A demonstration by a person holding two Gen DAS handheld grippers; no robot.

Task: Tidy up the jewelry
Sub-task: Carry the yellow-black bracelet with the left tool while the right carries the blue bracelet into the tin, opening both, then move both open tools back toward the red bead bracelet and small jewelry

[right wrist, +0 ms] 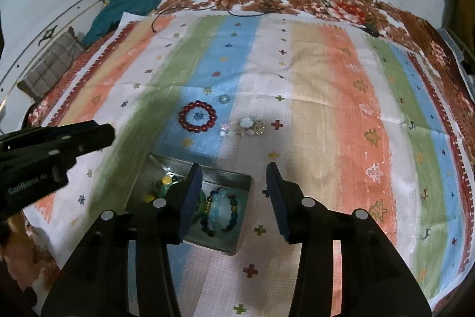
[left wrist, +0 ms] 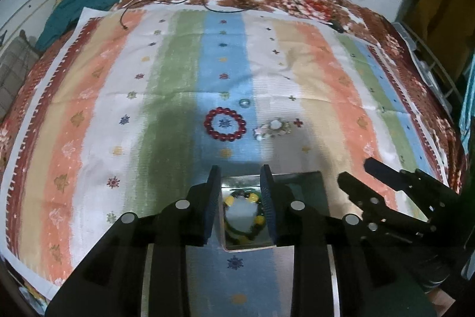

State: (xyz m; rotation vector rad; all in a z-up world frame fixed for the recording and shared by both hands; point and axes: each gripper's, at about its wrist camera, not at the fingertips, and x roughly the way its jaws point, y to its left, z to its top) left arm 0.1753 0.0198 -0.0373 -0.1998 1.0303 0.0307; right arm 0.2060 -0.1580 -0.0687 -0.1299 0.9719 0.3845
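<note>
- While your left gripper (left wrist: 240,183) and right gripper (right wrist: 234,183) hang spread and empty, the red bead bracelet (right wrist: 198,117) lies round on the blue stripe.
- Two beaded bracelets sit in the metal tin (right wrist: 243,183).

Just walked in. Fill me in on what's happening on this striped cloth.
A person with tongs in each hand is sorting jewelry into a shallow metal tin. Two beaded bracelets already lie inside. Both the left tongs and right tongs hover open and empty near the tin. A red beaded bracelet, a pale flower-shaped piece and a small clear bead remain on the cloth.
</note>
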